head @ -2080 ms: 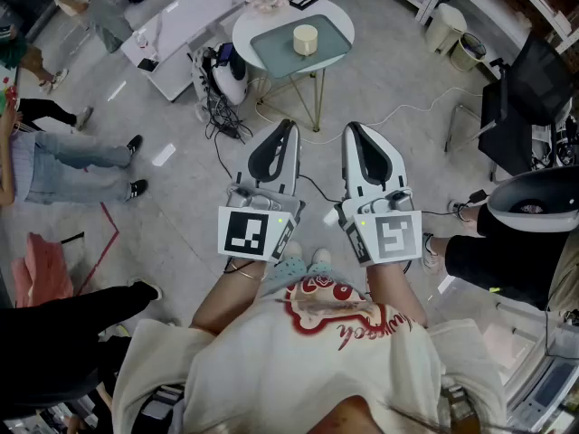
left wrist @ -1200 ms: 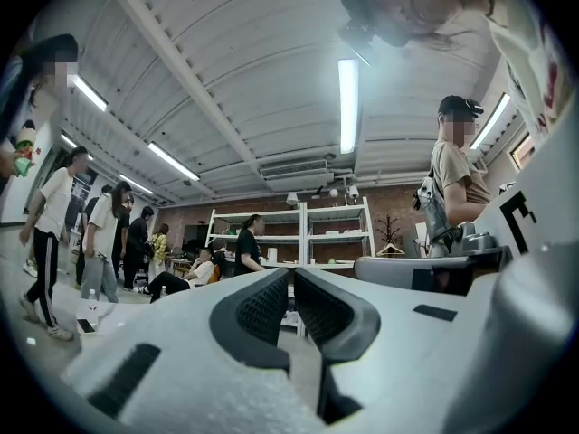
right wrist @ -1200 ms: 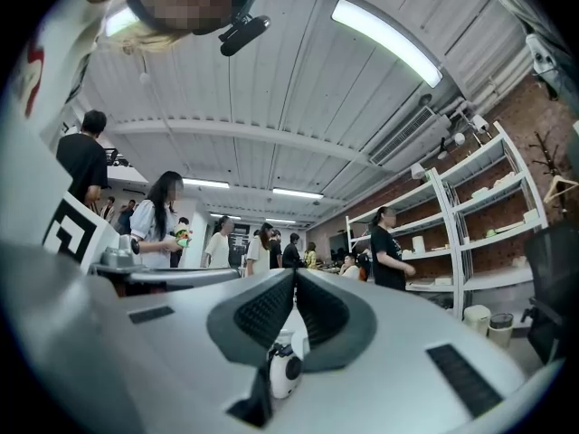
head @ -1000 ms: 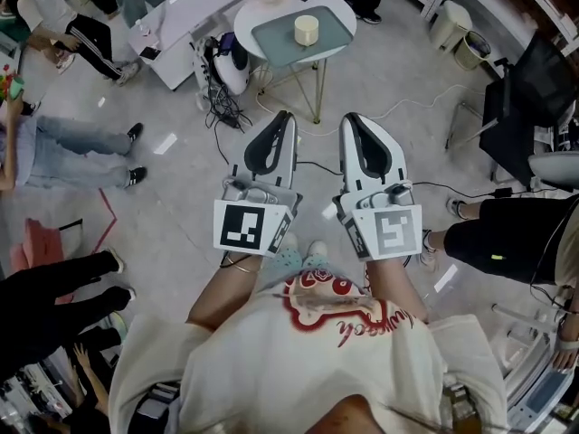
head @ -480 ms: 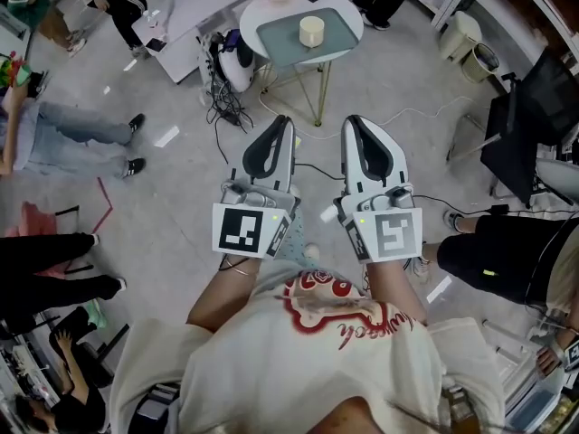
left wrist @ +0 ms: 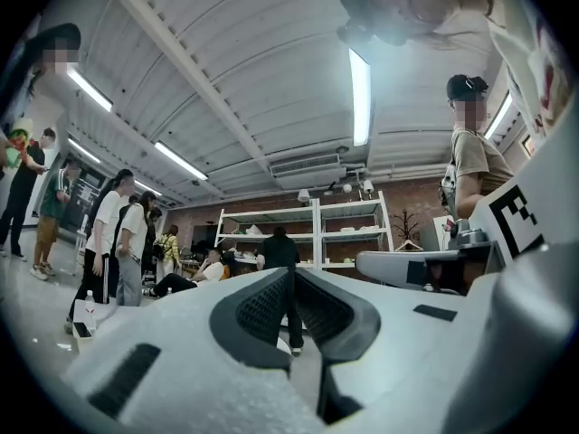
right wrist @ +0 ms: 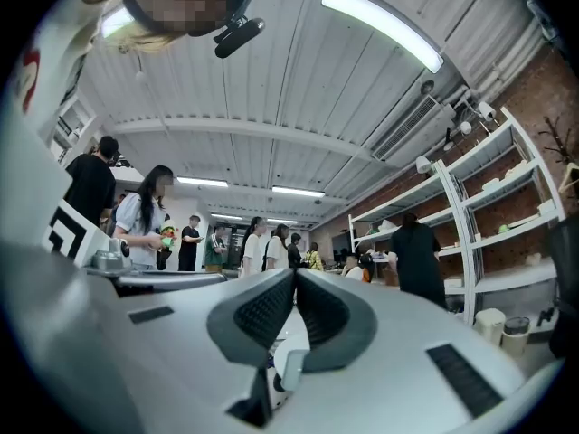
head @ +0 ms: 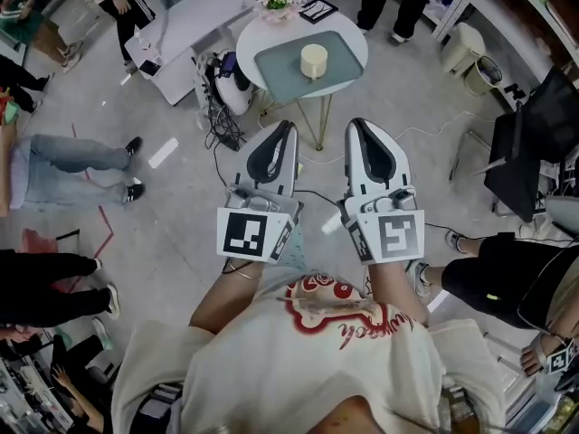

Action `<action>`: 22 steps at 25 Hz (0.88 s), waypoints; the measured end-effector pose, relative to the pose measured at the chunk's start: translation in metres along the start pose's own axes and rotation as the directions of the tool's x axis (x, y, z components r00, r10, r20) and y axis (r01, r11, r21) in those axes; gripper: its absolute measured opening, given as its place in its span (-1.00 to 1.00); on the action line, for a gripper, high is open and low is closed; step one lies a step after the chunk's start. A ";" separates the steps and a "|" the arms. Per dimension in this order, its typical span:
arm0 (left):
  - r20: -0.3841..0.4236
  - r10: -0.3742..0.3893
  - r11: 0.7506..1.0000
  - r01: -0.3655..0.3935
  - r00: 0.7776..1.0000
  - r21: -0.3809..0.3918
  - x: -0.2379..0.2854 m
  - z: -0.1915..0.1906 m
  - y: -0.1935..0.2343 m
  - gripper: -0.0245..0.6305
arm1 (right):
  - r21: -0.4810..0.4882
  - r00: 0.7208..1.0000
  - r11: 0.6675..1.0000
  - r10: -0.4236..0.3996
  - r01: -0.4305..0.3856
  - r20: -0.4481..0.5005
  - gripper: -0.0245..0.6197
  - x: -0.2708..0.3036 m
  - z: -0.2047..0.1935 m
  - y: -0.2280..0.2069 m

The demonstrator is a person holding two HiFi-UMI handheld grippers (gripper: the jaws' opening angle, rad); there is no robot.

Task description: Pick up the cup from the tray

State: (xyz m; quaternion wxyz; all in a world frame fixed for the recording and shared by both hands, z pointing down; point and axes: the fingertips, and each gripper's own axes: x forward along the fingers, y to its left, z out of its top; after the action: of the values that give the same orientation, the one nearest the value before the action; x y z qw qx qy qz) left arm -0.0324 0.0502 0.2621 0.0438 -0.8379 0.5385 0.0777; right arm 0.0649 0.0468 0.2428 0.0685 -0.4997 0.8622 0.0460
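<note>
Cream-coloured and short, the cup [head: 314,61] stands upright near the middle of the grey-green tray [head: 279,67]. The tray lies on the round white table [head: 249,34], well ahead of me. I hold both tools low before my body, well apart from the table. The left gripper [head: 287,127] has its jaws pressed together with nothing between them. The right gripper [head: 355,123] is the same, closed and empty.

I think the cup is light and stiff, with a smooth wall that may slip. If it is ceramic, it can also break. From here it is too small to see whether it has a handle. I would open one gripper wide and take the cup across its wall, a little under the rim, with the pads on opposite sides, and press gently.
</note>
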 end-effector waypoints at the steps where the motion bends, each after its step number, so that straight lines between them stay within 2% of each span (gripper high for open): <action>1: 0.000 -0.005 1.000 0.005 1.000 0.001 0.013 -0.002 0.010 -0.83 | 0.005 1.000 1.000 -0.010 0.010 0.005 -0.84 0.014 -0.005 -0.006; 4: -0.002 -0.023 1.000 0.023 1.000 0.005 0.055 -0.006 0.040 -0.83 | 0.017 0.999 0.999 -0.038 0.038 0.026 -0.84 0.056 -0.015 -0.023; 11: 0.004 -0.082 0.997 0.082 0.997 0.005 0.138 -0.004 0.093 -0.83 | -0.013 0.996 0.996 -0.086 0.087 0.034 -0.84 0.150 0.002 -0.052; 16: -0.004 -0.086 0.996 0.086 0.996 -0.014 0.167 -0.012 0.111 -0.83 | -0.026 0.995 0.995 -0.098 0.099 0.007 -0.84 0.177 -0.017 -0.066; 22: -0.033 -0.083 0.996 0.081 0.996 -0.037 0.179 -0.030 0.108 -0.83 | -0.005 0.996 0.997 -0.082 0.082 -0.022 -0.84 0.191 -0.033 -0.076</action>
State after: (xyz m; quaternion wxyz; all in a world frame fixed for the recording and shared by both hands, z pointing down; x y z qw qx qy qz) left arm -0.0548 -0.1601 0.2605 0.0225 -0.8611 0.5029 0.0711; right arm 0.0348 -0.1597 0.2429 0.0595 -0.5352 0.8417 0.0395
